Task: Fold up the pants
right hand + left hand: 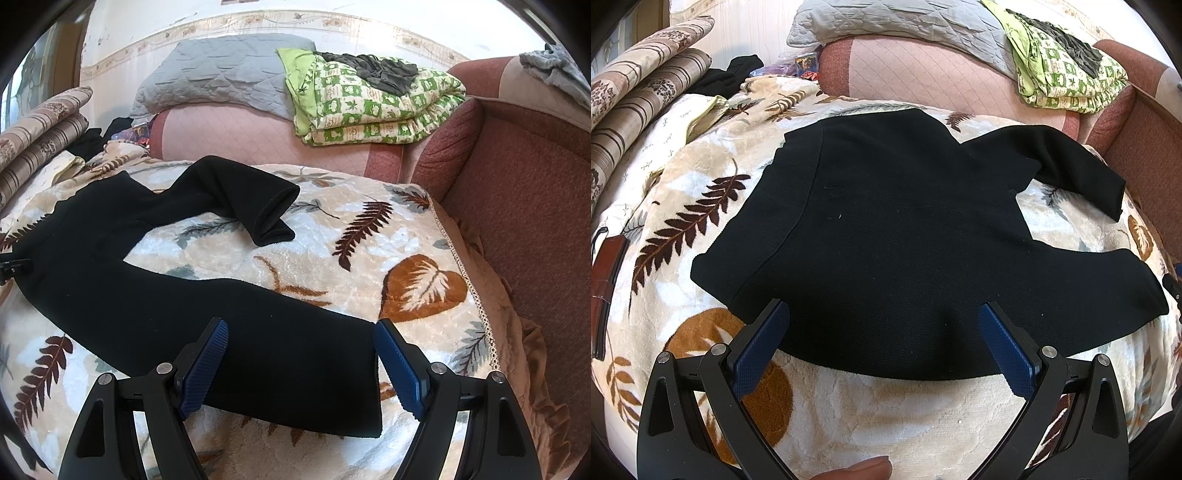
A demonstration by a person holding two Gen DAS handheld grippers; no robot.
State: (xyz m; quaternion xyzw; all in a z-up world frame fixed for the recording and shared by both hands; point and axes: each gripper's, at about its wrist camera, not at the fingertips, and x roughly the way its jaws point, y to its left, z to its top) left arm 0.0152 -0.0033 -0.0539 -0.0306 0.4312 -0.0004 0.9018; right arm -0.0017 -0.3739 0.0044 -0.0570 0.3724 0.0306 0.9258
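Observation:
Black pants (886,229) lie spread flat on a cream blanket with a leaf print (857,413). The waist is at the left and the two legs run right, splayed apart. My left gripper (884,314) is open, its blue pads (761,347) over the near edge of the seat area. In the right wrist view the pants (155,295) stretch from far left to near centre. My right gripper (301,332) is open over the near leg's cuff end (332,387). The far leg (251,206) ends in a curled cuff.
A folded green-and-white quilt (373,107) and a grey quilted pad (218,81) lie on a pink sofa back. A reddish armrest (517,206) is at the right. Striped rolled bedding (635,96) is at the far left. The blanket edge (476,302) drops off right.

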